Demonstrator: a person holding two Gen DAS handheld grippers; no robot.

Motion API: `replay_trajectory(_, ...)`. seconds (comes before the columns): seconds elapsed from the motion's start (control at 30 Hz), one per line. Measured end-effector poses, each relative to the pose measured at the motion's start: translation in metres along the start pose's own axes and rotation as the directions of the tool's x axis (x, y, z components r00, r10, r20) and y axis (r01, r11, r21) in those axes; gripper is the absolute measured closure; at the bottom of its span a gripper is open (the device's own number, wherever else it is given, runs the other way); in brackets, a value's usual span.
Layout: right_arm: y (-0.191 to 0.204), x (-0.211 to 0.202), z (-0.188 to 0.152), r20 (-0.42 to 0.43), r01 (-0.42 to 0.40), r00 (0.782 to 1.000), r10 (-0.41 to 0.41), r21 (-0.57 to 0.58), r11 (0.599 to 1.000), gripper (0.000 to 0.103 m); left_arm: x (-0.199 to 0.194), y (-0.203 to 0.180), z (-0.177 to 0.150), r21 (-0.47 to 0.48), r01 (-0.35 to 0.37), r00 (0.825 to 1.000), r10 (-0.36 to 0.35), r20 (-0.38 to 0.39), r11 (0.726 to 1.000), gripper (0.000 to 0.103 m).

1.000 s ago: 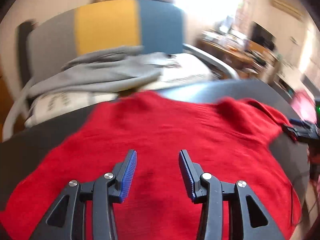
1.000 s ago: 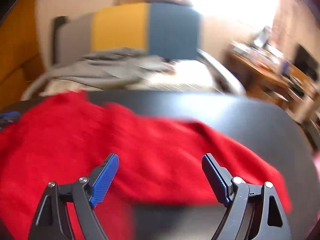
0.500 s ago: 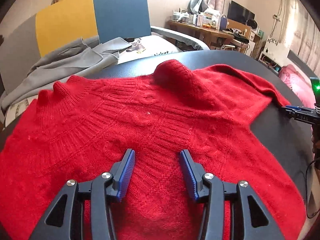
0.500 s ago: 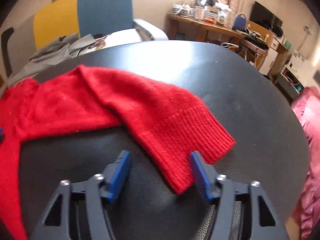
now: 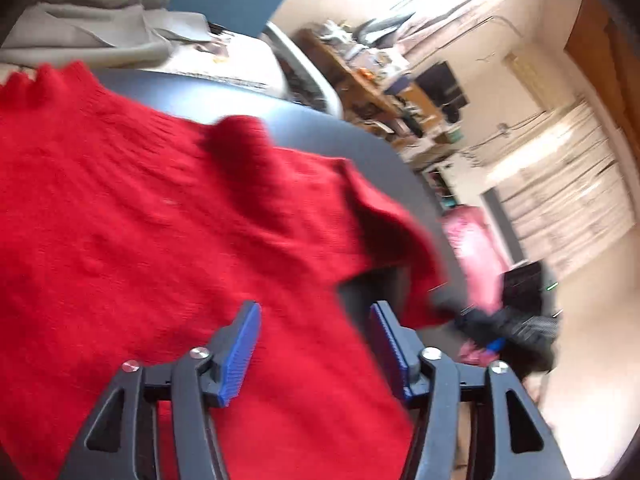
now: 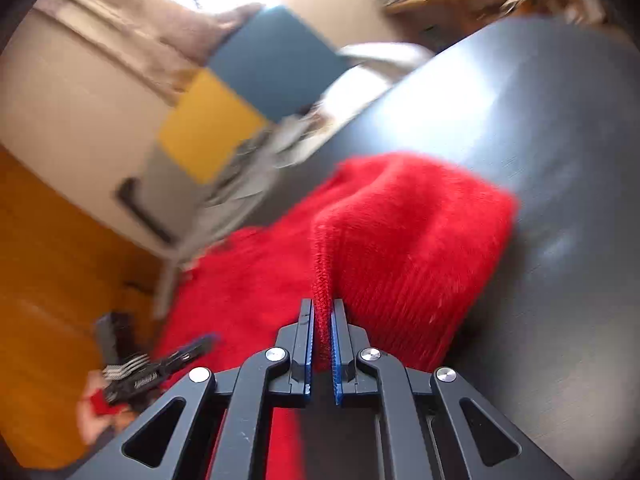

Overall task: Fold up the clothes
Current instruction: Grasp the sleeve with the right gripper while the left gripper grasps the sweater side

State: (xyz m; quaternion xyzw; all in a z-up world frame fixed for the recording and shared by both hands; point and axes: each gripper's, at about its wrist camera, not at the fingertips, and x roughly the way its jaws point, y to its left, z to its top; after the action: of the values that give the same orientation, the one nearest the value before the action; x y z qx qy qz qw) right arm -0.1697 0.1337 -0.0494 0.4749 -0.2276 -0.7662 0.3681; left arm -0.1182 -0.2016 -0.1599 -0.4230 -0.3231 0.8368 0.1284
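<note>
A red knitted sweater (image 5: 132,216) lies spread on the dark round table (image 5: 380,152). My left gripper (image 5: 316,344) hovers over the sweater's right side near the armpit. Its jaws are opening, and the blue pads (image 5: 244,344) touch nothing; fabric lies below the gap. My right gripper (image 6: 322,312) is shut on the ribbed cuff (image 6: 322,264) of the right sleeve (image 6: 412,240), which rises in a fold off the table. In the left wrist view the right gripper (image 5: 500,336) shows at the table's right edge with the sleeve end (image 5: 420,280). The left gripper (image 6: 160,368) appears low left in the right wrist view.
A chair with a grey, yellow and blue back (image 6: 224,120) stands behind the table, with a grey garment (image 5: 100,36) draped on its seat. A cluttered wooden desk (image 5: 380,92) stands further back. Something pink (image 5: 476,248) lies beyond the table's right edge. Bare tabletop (image 6: 540,140) lies right of the sleeve.
My right gripper has shut on the sleeve cuff and lifted it, rolling as it went. My left gripper has swung toward the sweater's right side and its jaws have spread wider.
</note>
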Motion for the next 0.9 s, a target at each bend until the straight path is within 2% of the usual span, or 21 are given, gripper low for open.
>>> replay_trajectory(0.07,0.008,0.014,-0.017,-0.018,-0.069,0.997,0.070,0.040,0.997,0.095,0.003,-0.012,-0.002,0.018,0.038,0.999,-0.038,-0.011,0.999,0.035)
replay_trajectory(0.1,0.006,0.021,-0.024,-0.014,-0.110,0.994,0.111,0.083,0.991,0.095,0.005,-0.028,-0.006,0.116,0.000,1.000,0.000,-0.002,0.993,0.035)
replay_trajectory(0.17,0.002,0.033,-0.039,0.006,-0.194,0.981,0.196,0.173,0.965,0.095,0.009,-0.054,-0.019,0.291,-0.054,0.999,0.054,0.008,0.955,0.035)
replay_trajectory(0.2,-0.004,0.036,-0.043,0.032,-0.235,0.972,0.233,0.220,0.947,0.095,0.012,-0.064,-0.026,0.356,-0.056,0.998,0.061,-0.002,0.933,0.034)
replay_trajectory(0.23,-0.008,0.038,-0.044,0.051,-0.259,0.966,0.254,0.249,0.933,0.095,0.017,-0.073,-0.034,0.411,-0.062,0.997,0.072,-0.010,0.910,0.034)
replay_trajectory(0.3,-0.012,0.041,-0.045,0.077,-0.303,0.953,0.293,0.285,0.910,0.095,0.024,-0.081,-0.038,0.456,-0.102,0.994,0.112,0.005,0.884,0.034)
replay_trajectory(0.4,-0.013,0.042,-0.041,0.072,-0.335,0.942,0.329,0.294,0.895,0.095,0.041,-0.084,-0.037,0.454,-0.105,0.992,0.125,-0.015,0.885,0.033)
replay_trajectory(0.57,-0.012,0.037,-0.039,0.047,-0.345,0.937,0.346,0.280,0.896,0.095,0.072,-0.091,-0.032,0.438,-0.127,0.987,0.156,-0.031,0.890,0.035)
replay_trajectory(0.6,-0.012,0.038,-0.037,0.042,-0.346,0.936,0.349,0.280,0.896,0.095,0.080,-0.092,-0.030,0.425,-0.132,0.985,0.166,-0.042,0.895,0.042)
replay_trajectory(0.63,-0.012,0.040,-0.034,0.039,-0.347,0.936,0.351,0.282,0.894,0.095,0.086,-0.092,-0.028,0.418,-0.126,0.985,0.165,-0.058,0.899,0.053)
replay_trajectory(0.67,-0.012,0.039,-0.034,0.038,-0.347,0.936,0.351,0.281,0.895,0.095,0.094,-0.093,-0.026,0.412,-0.134,0.981,0.180,-0.074,0.901,0.080)
replay_trajectory(0.7,-0.012,0.037,-0.035,0.038,-0.345,0.937,0.348,0.276,0.897,0.094,0.097,-0.091,-0.022,0.389,-0.133,0.981,0.177,-0.079,0.912,0.098)
replay_trajectory(0.77,-0.012,0.033,-0.035,0.037,-0.336,0.940,0.339,0.263,0.904,0.092,0.101,-0.087,-0.013,0.340,-0.131,0.982,0.170,-0.087,0.931,0.098)
replay_trajectory(0.83,-0.013,0.028,-0.035,0.052,-0.319,0.947,0.317,0.253,0.913,0.090,0.085,-0.080,0.006,0.266,-0.081,0.992,0.104,-0.072,0.961,0.098)
replay_trajectory(0.9,-0.015,0.019,-0.036,0.081,-0.308,0.951,0.298,0.246,0.919,0.070,0.069,-0.073,0.026,0.191,-0.029,0.998,0.039,-0.051,0.981,0.098)
